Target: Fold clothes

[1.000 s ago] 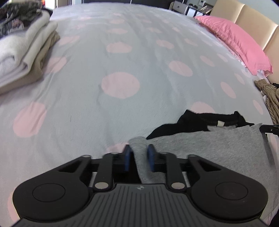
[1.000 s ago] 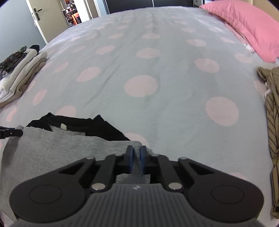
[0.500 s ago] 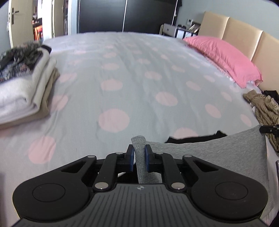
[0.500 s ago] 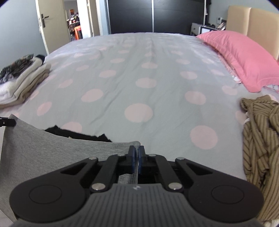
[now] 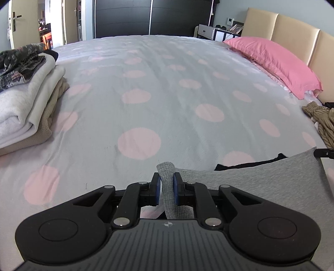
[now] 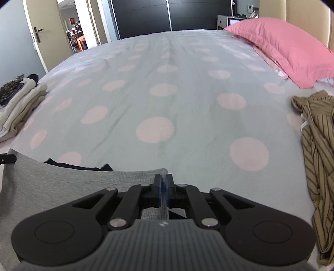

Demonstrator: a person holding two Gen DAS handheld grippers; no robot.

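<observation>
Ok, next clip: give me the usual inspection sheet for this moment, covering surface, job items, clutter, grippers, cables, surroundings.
Surface: bed cover, grey with pink dots, mostly flat.
Job's things: grey garment held by both grippers along one edge; black garment shows just beyond that edge.
Clutter: folded stack at the left; striped brown garment crumpled at the right; pink pillow.
Grippers: left gripper shut on a bunched corner of grey fabric; right gripper shut on its opposite corner.
Cables: nothing seen.
Surroundings: padded headboard, dark wardrobe, open door.
</observation>
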